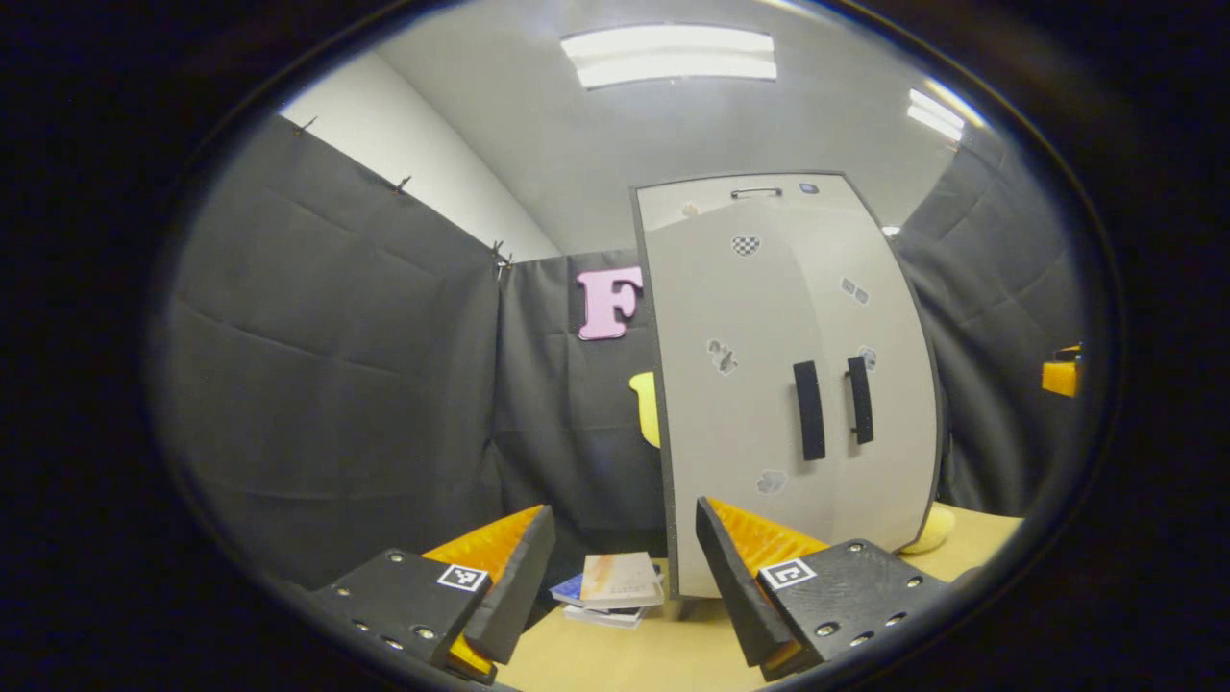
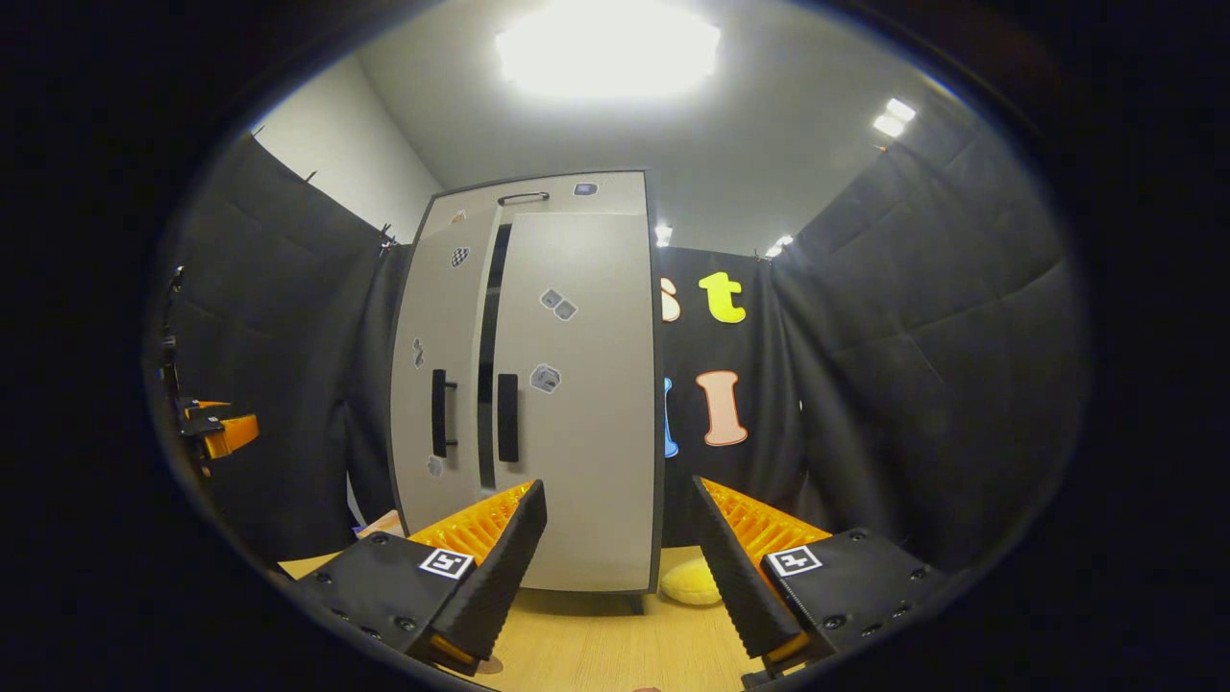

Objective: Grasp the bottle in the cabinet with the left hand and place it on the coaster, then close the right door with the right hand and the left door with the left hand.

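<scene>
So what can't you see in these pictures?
- Bottle: hidden behind the cabinet doors in the left gripper view; the dark gap in the right gripper view shows nothing inside.
- Coaster: cannot make one out on the table.
- Stickers on the doors: too small to tell.

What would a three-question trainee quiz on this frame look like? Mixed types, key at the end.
1. True or false: the left claw is shut.
2. Multiple choice: in the left gripper view, what lies on the table just left of the cabinet? A) stack of books B) a mug C) a plate
3. Fill in: the cabinet doors carry ___ black handles.

Key: 1 false; 2 A; 3 two.
</scene>
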### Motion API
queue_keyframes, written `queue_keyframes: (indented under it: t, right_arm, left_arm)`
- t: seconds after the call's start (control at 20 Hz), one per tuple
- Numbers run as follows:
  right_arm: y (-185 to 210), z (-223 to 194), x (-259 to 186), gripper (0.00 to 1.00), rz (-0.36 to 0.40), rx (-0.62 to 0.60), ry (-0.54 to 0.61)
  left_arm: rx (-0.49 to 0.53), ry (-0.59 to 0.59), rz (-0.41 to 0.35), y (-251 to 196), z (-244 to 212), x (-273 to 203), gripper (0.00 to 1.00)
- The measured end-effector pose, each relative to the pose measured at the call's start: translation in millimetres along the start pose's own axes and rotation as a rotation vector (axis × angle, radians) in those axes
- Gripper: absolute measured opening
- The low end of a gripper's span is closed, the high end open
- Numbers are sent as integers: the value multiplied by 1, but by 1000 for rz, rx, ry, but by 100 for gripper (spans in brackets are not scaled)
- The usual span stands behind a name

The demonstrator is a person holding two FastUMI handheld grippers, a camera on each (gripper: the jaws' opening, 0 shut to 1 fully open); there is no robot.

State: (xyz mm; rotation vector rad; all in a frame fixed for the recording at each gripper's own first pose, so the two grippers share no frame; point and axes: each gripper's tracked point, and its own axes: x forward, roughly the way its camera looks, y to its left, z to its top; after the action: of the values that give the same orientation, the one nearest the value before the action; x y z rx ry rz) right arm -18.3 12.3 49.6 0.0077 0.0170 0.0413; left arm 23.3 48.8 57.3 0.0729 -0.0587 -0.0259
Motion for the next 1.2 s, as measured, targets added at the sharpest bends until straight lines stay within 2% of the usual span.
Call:
queue_keyframes:
  t: [0.25,0.3,0.45,0.55,0.75,0.8,0.85,0.9,0.95,1.05,1.1,1.2]
  right_arm:
    - [10,0,-11,95,8,1,-20]
    - [11,1,-14,91,8,-2,-23]
    - [12,1,-17,91,4,-1,-29]
    - [12,0,-18,95,0,2,-31]
    - [11,-1,-20,95,-8,8,-33]
    - [10,-2,-20,91,-10,9,-32]
    - [10,-2,-20,95,-11,10,-32]
    - [9,-3,-20,91,-13,11,-30]
    - [9,-3,-19,95,-14,13,-29]
    - [7,-3,-19,95,-16,15,-29]
    - [6,-3,-20,91,-17,15,-30]
    - [5,-2,-18,95,-18,14,-33]
  left_arm:
    - [-12,4,4,15,-10,-15,87]
    - [-9,1,2,16,-10,-17,87]
    - [0,5,-6,17,-14,-21,87]
    - [-6,11,-8,17,-18,-23,87]
    - [-6,11,-11,15,-21,-22,87]
    - [-2,13,-11,15,-21,-21,87]
    - [-1,13,-11,15,-22,-20,87]
    - [-2,15,-12,15,-23,-21,87]
    - [-5,16,-13,15,-23,-20,87]
    - [-3,18,-11,16,-22,-18,87]
    - [0,17,-9,16,-22,-19,87]
    - [1,18,-11,15,-22,-18,87]
